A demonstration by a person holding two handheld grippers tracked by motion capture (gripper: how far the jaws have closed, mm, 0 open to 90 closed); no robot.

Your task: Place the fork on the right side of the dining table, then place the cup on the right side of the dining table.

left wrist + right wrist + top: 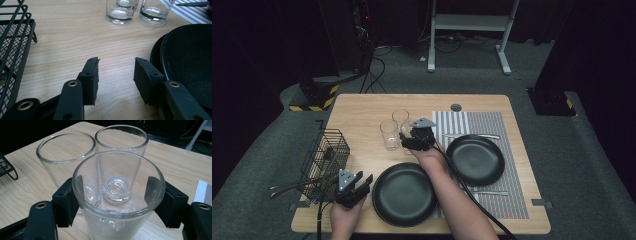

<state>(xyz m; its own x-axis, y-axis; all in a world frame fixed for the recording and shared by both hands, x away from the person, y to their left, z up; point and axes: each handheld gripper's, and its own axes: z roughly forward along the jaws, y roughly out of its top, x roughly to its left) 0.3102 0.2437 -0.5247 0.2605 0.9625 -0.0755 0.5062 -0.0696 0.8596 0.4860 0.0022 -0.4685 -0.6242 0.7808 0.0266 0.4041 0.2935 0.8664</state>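
Right gripper clamped on a drinking glass, centre of the wooden table (362, 107).

Two black plates, near plate (404, 194) lower centre, far plate (475, 159) right on the striped placemat (507, 125). Wire basket (326, 155) at left edge. Three glasses mid-frame; right gripper (113, 192) has both pads against the nearest glass (117, 202); the other two stand just behind. Left gripper (116, 75) lower left, jaws wide, nothing between them, beside the near plate.
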